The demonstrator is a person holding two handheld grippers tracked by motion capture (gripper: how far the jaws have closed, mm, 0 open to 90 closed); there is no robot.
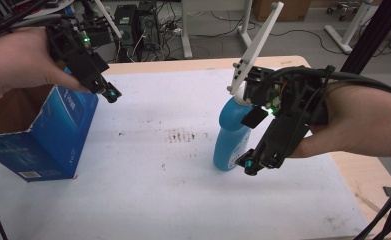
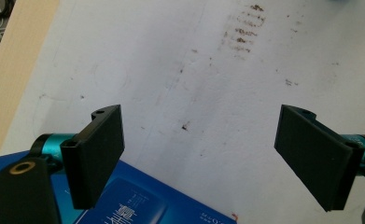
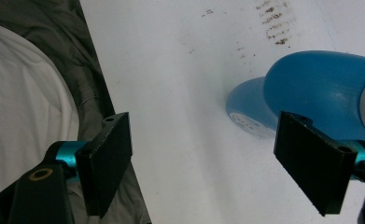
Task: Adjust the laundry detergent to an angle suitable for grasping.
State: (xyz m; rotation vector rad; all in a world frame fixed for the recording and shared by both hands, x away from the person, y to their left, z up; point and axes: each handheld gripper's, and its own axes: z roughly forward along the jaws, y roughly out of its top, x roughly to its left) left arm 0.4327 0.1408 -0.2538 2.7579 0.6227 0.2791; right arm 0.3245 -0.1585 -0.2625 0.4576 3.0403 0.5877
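The left hand (image 1: 18, 62) comes in from the far left side and holds the left gripper (image 1: 110, 94) up in the air. The gripper points down and to the right. In the left gripper view its two black jaws stand wide apart, with nothing between them.

The right hand (image 1: 353, 125) comes in from the right side and holds the right gripper (image 1: 249, 165). This gripper points down and to the left, with its tip low and near the table. In the right gripper view its two black jaws are also spread wide, and they pinch nothing.

The two grippers are well apart from each other.
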